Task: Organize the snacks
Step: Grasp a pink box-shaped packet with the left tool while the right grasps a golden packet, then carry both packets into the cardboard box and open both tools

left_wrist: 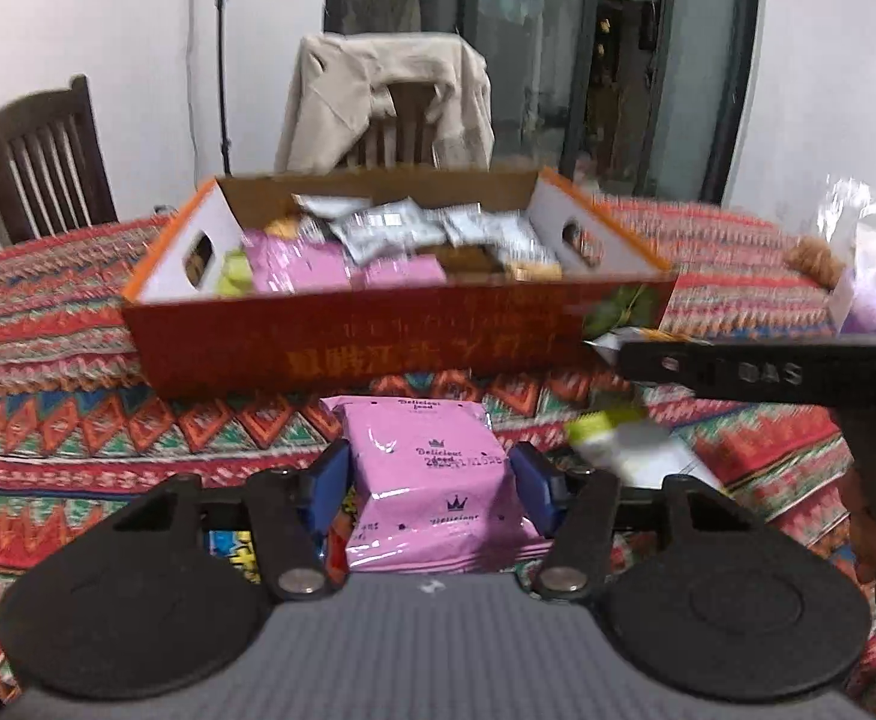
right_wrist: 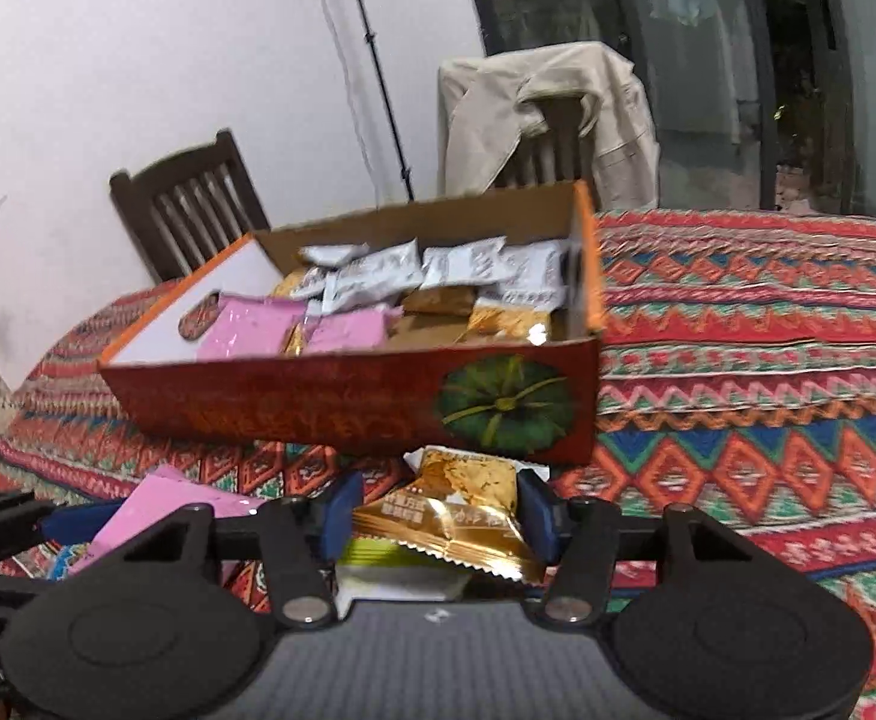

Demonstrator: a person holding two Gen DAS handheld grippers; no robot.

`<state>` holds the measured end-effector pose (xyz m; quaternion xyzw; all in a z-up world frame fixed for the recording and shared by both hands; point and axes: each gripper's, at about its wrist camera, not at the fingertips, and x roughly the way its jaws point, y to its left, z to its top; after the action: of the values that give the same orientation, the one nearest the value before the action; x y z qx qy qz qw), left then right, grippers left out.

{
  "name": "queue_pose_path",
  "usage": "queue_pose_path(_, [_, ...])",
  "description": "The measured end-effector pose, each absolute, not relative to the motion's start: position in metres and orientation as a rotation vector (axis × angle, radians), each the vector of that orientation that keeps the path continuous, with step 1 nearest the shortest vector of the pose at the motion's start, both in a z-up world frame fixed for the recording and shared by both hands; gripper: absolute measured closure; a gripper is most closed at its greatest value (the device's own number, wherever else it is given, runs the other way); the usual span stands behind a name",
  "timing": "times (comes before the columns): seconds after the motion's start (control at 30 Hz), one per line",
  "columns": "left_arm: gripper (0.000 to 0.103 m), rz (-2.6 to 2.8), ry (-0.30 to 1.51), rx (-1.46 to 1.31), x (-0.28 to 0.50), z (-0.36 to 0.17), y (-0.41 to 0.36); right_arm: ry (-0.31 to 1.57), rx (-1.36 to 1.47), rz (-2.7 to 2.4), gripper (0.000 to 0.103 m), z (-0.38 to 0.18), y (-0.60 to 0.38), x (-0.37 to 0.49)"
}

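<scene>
The pink snack packet sits between the two blue pads of the left gripper, and the pads press on its two sides, so it is held just above the patterned tablecloth. The gold snack packet is between the blue pads of the right gripper; both pads touch its edges, so this gripper is clamped on it too. Under the gold packet lies a green and white packet on the cloth.

Just beyond both packets stands the orange cardboard box, open at the top, with a green pumpkin picture on its front wall. Inside it lie silver packets, more pink packets and gold packets.

Behind the table there are a dark wooden chair and a second chair with a beige jacket hung over it.
</scene>
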<state>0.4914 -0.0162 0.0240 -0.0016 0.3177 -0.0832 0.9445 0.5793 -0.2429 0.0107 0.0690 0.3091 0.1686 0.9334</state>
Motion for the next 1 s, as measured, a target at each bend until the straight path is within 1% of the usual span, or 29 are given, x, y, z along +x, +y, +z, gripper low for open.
queue_pose_path(0.07, [0.044, -0.177, 0.611, -0.041, 0.474, 0.041, -0.012, 0.59, 0.137, 0.34, 0.048, 0.025, -0.252, 0.562])
queue_pose_path(0.23, [0.044, -0.217, 0.527, -0.15, 0.409, 0.074, -0.002, 0.463, 0.05, 0.34, 0.048, 0.056, -0.267, 0.484])
queue_pose_path(0.33, [0.044, -0.233, 0.509, -0.194, 0.366, 0.078, -0.002, 0.442, 0.04, 0.352, 0.048, 0.057, -0.274, 0.435])
queue_pose_path(0.47, [0.044, -0.234, 0.545, -0.22, 0.332, 0.072, -0.006, 0.469, 0.072, 0.365, 0.048, 0.046, -0.281, 0.382])
queue_pose_path(0.57, [0.044, -0.228, 0.561, -0.205, 0.323, 0.07, -0.011, 0.49, 0.075, 0.364, 0.048, 0.039, -0.285, 0.363])
queue_pose_path(0.77, [0.044, -0.232, 0.54, -0.202, 0.318, 0.075, -0.014, 0.454, 0.08, 0.363, 0.048, 0.046, -0.29, 0.352])
queue_pose_path(0.9, [0.044, -0.237, 0.542, -0.211, 0.335, 0.078, -0.011, 0.44, 0.083, 0.374, 0.048, 0.049, -0.289, 0.361])
queue_pose_path(1.0, [0.044, -0.261, 0.531, -0.214, 0.363, 0.089, -0.005, 0.419, 0.069, 0.386, 0.048, 0.06, -0.287, 0.379])
